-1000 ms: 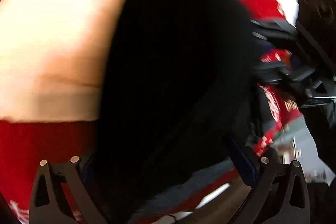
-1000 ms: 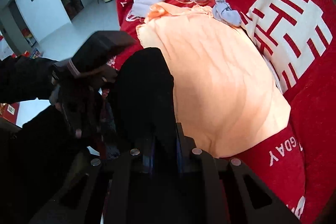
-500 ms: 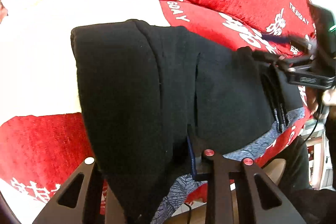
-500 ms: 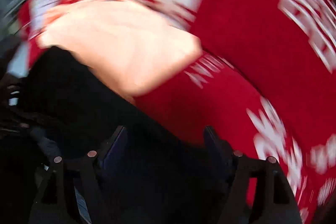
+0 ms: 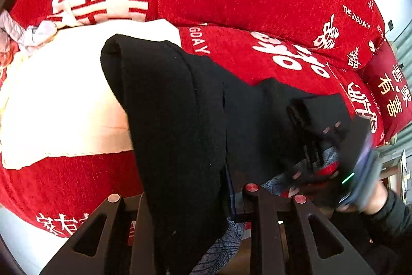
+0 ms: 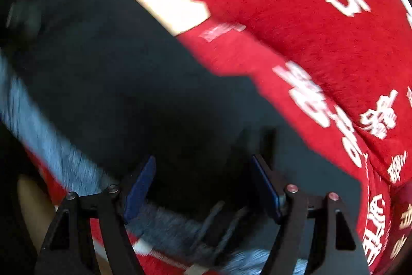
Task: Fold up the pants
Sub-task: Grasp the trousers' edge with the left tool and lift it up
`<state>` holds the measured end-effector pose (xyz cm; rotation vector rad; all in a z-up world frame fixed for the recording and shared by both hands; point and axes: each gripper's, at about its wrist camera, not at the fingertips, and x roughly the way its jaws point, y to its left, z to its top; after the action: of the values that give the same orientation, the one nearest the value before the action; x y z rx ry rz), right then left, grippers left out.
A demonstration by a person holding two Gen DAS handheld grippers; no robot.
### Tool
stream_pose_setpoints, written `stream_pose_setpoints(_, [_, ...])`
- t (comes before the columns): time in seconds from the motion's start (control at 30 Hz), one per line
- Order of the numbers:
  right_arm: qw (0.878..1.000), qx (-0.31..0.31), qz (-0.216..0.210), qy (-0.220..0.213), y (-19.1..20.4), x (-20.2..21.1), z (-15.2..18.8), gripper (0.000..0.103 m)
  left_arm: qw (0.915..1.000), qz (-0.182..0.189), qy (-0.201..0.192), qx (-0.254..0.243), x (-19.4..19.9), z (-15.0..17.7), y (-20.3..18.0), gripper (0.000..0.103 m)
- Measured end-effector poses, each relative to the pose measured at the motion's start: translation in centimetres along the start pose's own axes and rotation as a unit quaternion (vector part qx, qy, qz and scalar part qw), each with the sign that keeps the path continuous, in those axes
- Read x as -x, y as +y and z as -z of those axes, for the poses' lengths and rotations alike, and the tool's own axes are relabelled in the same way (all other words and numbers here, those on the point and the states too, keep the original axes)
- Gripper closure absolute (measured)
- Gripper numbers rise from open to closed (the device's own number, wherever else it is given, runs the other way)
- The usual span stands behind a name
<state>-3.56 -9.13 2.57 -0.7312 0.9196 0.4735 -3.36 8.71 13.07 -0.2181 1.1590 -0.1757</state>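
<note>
A red sofa cover (image 5: 257, 4) with white characters fills the background, and a cream cloth (image 5: 59, 107) lies at 9 o'clock under the black pants (image 5: 175, 120), which drape over the seat. The left gripper (image 5: 185, 200) has its fingers closed on a pants fold. At 4 o'clock the right gripper (image 6: 203, 187) hovers over the waistband, fingers (image 6: 140, 183) spread apart; this view is blurred.
</note>
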Motion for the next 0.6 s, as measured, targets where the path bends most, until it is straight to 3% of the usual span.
stream_pose_setpoints(0.03, [1.0,0.008,0.013,-0.019,0.3,0.6,0.1,0.024,1.0,-0.001,-0.001,0.001,0.3,-0.2,-0.4,0.078])
stream_pose_setpoints(0.1, [1.0,-0.002,0.002,-0.013,-0.2,1.6,0.2,0.024,1.0,-0.006,-0.002,-0.002,1.1,-0.4,-1.3,0.079])
stream_pose_setpoints(0.27, [0.993,-0.116,-0.013,-0.033,-6.0,3.7,1.7,0.023,0.9997,-0.011,-0.009,-0.022,2.7,-0.9,-4.6,0.079])
stream_pose_setpoints(0.33, [0.988,-0.156,0.002,-0.004,-8.2,2.4,2.6,0.022,0.9994,-0.008,-0.014,-0.031,2.9,-1.4,-6.6,0.079])
stream_pose_setpoints(0.37, [0.985,-0.172,0.001,0.032,-9.2,1.0,3.3,0.022,0.9992,-0.006,-0.016,-0.036,2.9,-1.6,-7.7,0.079])
stream_pose_setpoints(0.4, [0.98,-0.188,-0.026,0.052,-9.9,0.1,3.9,0.019,0.999,-0.002,-0.018,-0.042,3.0,-1.9,-8.8,0.079])
stream_pose_setpoints(0.47, [0.969,-0.235,-0.073,0.039,-11.8,0.3,4.8,0.019,0.9982,0.006,-0.019,-0.056,3.2,-2.4,-11.2,0.079])
stream_pose_setpoints(0.6, [0.955,-0.287,-0.079,-0.001,-14.5,3.4,6.2,0.018,0.9966,0.019,-0.01,-0.079,2.7,-3.5,-15.8,0.079])
